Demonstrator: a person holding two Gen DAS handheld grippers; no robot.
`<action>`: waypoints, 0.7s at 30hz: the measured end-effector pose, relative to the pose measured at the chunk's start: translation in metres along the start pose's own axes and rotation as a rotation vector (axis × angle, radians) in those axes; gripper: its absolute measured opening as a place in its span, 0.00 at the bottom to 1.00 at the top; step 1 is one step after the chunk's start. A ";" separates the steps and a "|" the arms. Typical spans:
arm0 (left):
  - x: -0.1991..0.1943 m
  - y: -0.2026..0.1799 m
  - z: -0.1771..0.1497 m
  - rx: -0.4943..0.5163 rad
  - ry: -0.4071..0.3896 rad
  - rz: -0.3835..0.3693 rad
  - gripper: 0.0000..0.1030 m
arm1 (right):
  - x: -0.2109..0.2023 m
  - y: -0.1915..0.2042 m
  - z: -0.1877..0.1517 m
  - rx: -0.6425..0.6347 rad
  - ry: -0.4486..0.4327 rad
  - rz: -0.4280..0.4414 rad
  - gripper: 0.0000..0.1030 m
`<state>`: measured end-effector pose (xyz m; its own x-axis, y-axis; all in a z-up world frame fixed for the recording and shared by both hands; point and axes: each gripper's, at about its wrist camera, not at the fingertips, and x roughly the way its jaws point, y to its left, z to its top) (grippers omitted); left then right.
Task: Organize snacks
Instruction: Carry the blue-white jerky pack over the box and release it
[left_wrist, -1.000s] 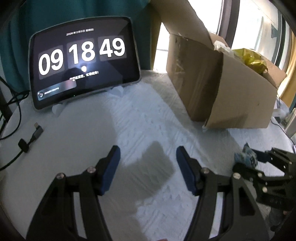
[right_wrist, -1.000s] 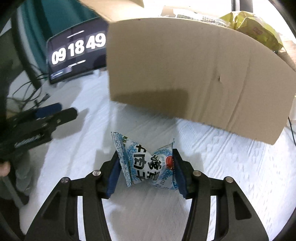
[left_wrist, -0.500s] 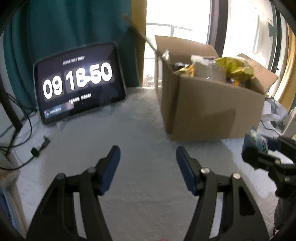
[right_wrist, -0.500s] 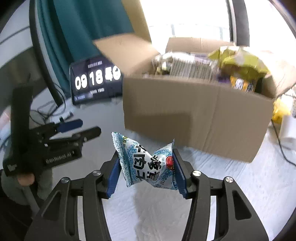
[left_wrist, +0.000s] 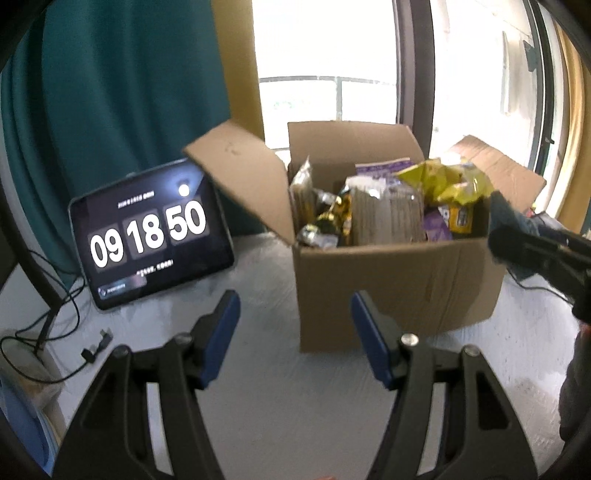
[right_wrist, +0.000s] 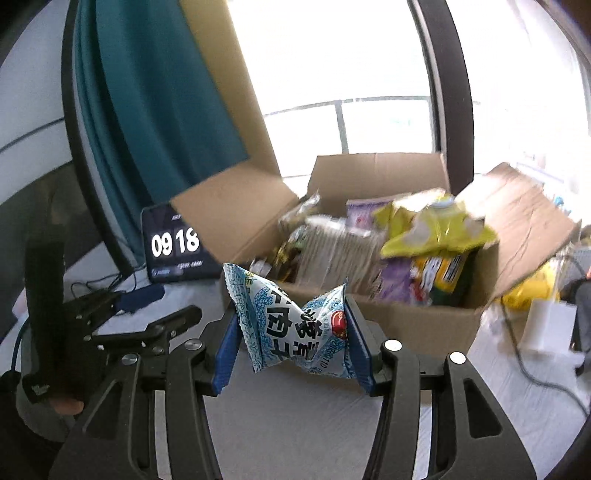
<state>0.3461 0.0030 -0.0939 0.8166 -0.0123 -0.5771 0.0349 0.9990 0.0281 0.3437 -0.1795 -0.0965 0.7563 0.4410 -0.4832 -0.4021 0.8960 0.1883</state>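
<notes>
Height gained since a second ago puts my right claw, clamped on the blue-white snack packet, above the cardboard box rim, ready to drop in, while my left claw gapes empty.

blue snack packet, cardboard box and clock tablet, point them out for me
blue snack packet (right_wrist: 295, 328), right wrist view, printed front.
cardboard box (left_wrist: 399, 280), left wrist view, front wall.
clock tablet (left_wrist: 147, 232), left wrist view, screen digits.
</notes>
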 end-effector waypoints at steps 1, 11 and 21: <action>0.001 -0.002 0.004 0.000 -0.004 0.003 0.62 | 0.001 -0.003 0.005 -0.005 -0.006 -0.005 0.53; 0.007 -0.007 0.042 -0.014 -0.070 0.030 0.62 | 0.025 -0.025 0.050 -0.031 -0.035 -0.045 0.53; 0.030 0.000 0.066 -0.014 -0.110 0.077 0.62 | 0.076 -0.052 0.074 -0.023 -0.008 -0.115 0.53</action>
<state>0.4081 -0.0003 -0.0575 0.8750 0.0602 -0.4804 -0.0376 0.9977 0.0565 0.4601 -0.1888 -0.0795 0.8021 0.3356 -0.4940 -0.3239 0.9394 0.1122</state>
